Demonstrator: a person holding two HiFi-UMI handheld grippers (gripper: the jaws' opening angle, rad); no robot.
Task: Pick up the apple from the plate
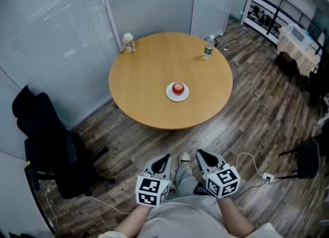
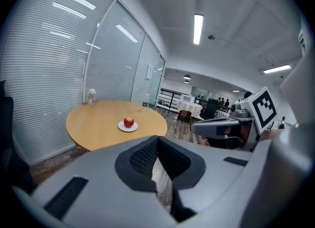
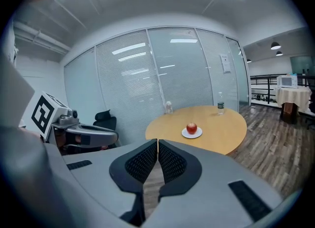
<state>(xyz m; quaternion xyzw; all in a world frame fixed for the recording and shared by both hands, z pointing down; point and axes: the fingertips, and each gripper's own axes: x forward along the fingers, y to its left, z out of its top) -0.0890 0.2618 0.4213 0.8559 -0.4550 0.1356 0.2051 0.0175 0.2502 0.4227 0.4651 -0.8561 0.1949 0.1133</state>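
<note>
Head view: the person stands back from the table (image 1: pixel 149 72) with both grippers held low at the body, well apart from the apple (image 1: pixel 178 88). The reach looks not yet begun.
Apple: one, red, sitting on the plate (image 1: pixel 169 94) near the table's middle, untouched.
Plate: one, white. It likely keeps the apple from rolling.
Left gripper (image 1: pixel 165 158): jaws together, nothing between them.
Right gripper (image 1: pixel 201 154): jaws together, also empty. Whichever takes the apple must spread its jaws first.
Grippers: two, side by side, both pointing toward the table.
Bottles: two, a left bottle (image 1: pixel 128 42) and a right bottle (image 1: pixel 208 47), at the table's far edge. Both are clear of the path to the plate.
Chair (image 1: pixel 51 149): one, dark, on the floor left of the table.
</note>
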